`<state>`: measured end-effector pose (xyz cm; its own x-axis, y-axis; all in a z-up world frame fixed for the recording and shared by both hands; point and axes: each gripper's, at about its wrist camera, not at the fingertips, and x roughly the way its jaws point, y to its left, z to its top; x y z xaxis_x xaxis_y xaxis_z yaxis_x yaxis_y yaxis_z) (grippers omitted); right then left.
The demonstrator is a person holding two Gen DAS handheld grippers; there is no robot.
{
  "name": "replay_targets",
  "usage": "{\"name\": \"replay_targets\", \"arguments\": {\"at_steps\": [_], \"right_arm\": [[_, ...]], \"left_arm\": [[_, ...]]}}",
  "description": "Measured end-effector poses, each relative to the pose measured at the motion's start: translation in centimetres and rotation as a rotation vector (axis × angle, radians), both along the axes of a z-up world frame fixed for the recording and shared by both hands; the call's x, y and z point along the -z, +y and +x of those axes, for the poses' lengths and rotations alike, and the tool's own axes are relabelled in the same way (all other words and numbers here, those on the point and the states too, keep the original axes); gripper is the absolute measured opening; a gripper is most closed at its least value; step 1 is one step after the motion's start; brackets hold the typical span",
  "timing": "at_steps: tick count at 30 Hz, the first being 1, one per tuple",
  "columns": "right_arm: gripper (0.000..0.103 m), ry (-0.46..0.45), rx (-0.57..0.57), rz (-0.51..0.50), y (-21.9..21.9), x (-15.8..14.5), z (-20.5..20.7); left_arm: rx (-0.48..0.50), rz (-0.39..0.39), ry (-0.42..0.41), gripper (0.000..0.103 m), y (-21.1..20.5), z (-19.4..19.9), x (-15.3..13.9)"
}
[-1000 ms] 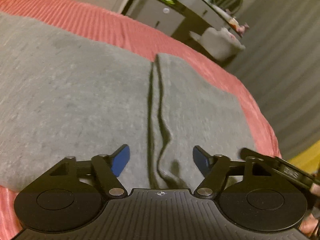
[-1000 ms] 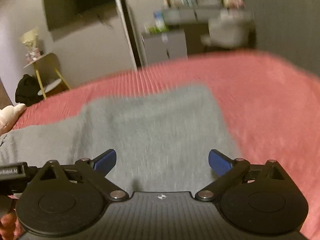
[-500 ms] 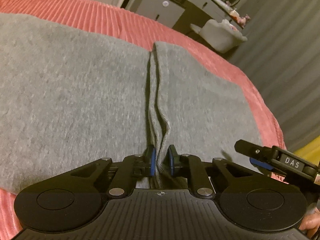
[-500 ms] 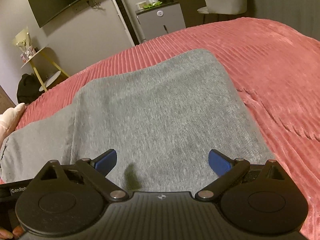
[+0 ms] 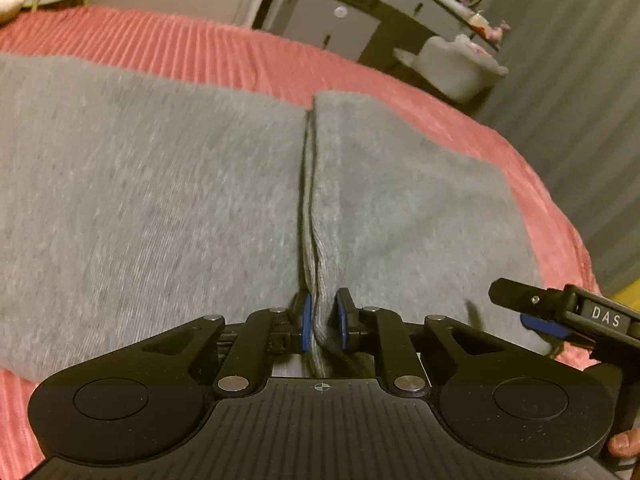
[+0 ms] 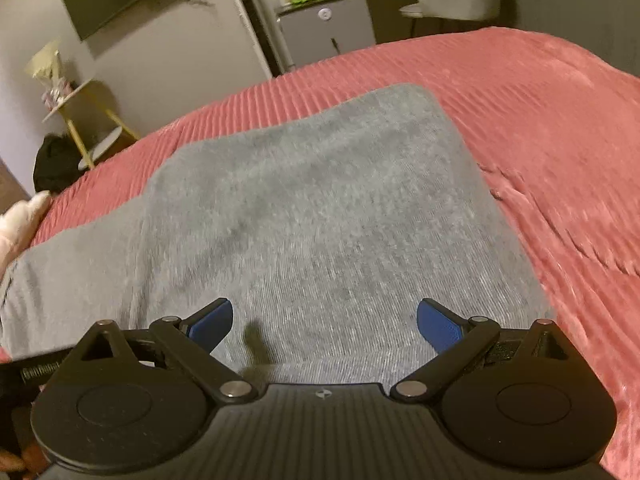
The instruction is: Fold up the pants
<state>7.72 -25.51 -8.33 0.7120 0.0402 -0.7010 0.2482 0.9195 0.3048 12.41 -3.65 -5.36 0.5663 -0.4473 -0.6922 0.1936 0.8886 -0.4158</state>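
Soft, limp grey pants [image 5: 160, 200] are pinched at the layered edge by the left gripper [image 5: 323, 322]; right gripper [image 6: 325, 322] is held open

Pretty dim, warm indoor light with an orange-yellow cast over everything, and it's grainy. Heavy fisheye bending at the edges, with dark corners. The grey pants [image 5: 160, 200] look smeared, probably motion blur, and the furniture at the back is soft. The right tool [image 6: 325, 322] casts a small soft shadow on the fabric.
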Motion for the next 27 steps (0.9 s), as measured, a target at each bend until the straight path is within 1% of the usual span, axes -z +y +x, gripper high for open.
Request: {"name": "replay_targets", "arguments": {"at_steps": [1, 3, 4, 5, 6, 7, 8, 9, 10, 11, 13, 14, 15, 16, 17, 18, 20, 21, 22, 23, 24, 26, 27], "right_arm": [[0.099, -0.016, 0.012, 0.03, -0.4, -0.1, -0.3], [0.091, -0.046, 0.039, 0.095, -1.4, -0.1, -1.0], [0.077, -0.048, 0.051, 0.124, -1.8, 0.0, -1.3], [0.058, -0.048, 0.069, 0.151, -2.2, 0.1, -1.6], [0.048, -0.044, 0.085, 0.167, -2.5, 0.2, -1.7], [0.036, -0.031, 0.108, 0.176, -2.8, 0.3, -1.8], [0.033, -0.017, 0.125, 0.188, -3.2, 0.5, -1.7], [0.032, -0.011, 0.132, 0.196, -3.3, 0.7, -1.7], [0.03, -0.005, 0.136, 0.186, -3.2, 0.7, -1.6], [0.03, 0.003, 0.132, 0.163, -2.9, 0.7, -1.4], [0.032, 0.017, 0.1, 0.117, -2.0, 0.5, -1.1], [0.033, 0.017, 0.066, 0.111, -1.7, 0.4, -0.9], [0.033, 0.013, 0.023, 0.128, -1.4, 0.3, -0.7], [0.033, 0.01, -0.019, 0.151, -1.0, 0.2, -0.7], [0.033, 0.005, -0.051, 0.174, -0.5, 0.1, -0.8], [0.033, -0.001, -0.089, 0.227, 0.0, 0.0, -0.9], [0.033, 0.022, -0.145, 0.351, 0.7, 0.6, -0.8], [0.032, 0.041, -0.15, 0.342, 1.0, 0.8, -0.7], [0.029, 0.046, -0.137, 0.293, 1.2, 0.7, -0.8], [0.029, 0.047, -0.11, 0.259, 0.9, 0.4, -0.9], [0.029, 0.045, -0.071, 0.219, 0.5, 0.0, -1.1], [0.03, 0.06, 0.051, 0.077, -0.8, -0.6, -2.0], [0.03, 0.074, 0.109, 0.051, -1.6, -0.6, -2.5]], "left_arm": [[0.001, -0.012, -0.003, 0.016, 0.0, 0.2, -0.1], [0.001, -0.021, 0.01, 0.018, 0.3, 0.3, 0.1], [-0.004, -0.023, 0.022, 0.022, 0.7, 0.4, 0.5], [-0.012, -0.034, 0.034, 0.023, 0.9, 0.6, 0.8], [-0.015, -0.046, 0.039, 0.023, 1.2, 0.7, 0.9], [-0.017, -0.057, 0.041, 0.025, 1.2, 0.7, 0.9], [-0.013, -0.064, 0.044, 0.029, 1.3, 0.5, 1.0], [-0.001, -0.072, 0.045, 0.038, 1.2, 0.5, 1.0], [0.014, -0.079, 0.04, 0.048, 0.9, 0.6, 1.1], [0.033, -0.087, 0.036, 0.051, 0.5, 0.7, 1.2], [0.046, -0.083, 0.028, 0.049, 0.1, 0.5, 1.2], [0.046, -0.079, 0.02, 0.045, -0.1, 0.4, 1.2], [0.044, -0.077, 0.018, 0.019, -0.1, 0.4, 1.1], [0.039, -0.078, 0.026, 0.016, -0.1, 0.5, 1.2], [0.023, -0.111, 0.039, 0.016, 0.3, 0.5, 1.1], [0.012, -0.137, 0.04, 0.015, 0.5, 0.6, 0.9], [0.003, -0.153, 0.004, 0.014, 1.1, 0.3, -0.4], [0.006, -0.159, -0.015, 0.014, 1.3, 0.0, -1.1], [0.003, -0.153, -0.015, 0.014, 1.6, -0.1, -1.3], [0.0, -0.144, -0.011, 0.014, 1.6, -0.2, -1.3], [0.001, -0.136, -0.005, 0.014, 1.7, -0.2, -1.1], [-0.011, -0.093, 0.035, 0.014, 1.6, 0.1, -0.2], [-0.018, -0.077, 0.06, 0.014, 1.2, 0.3, 0.2]]}}
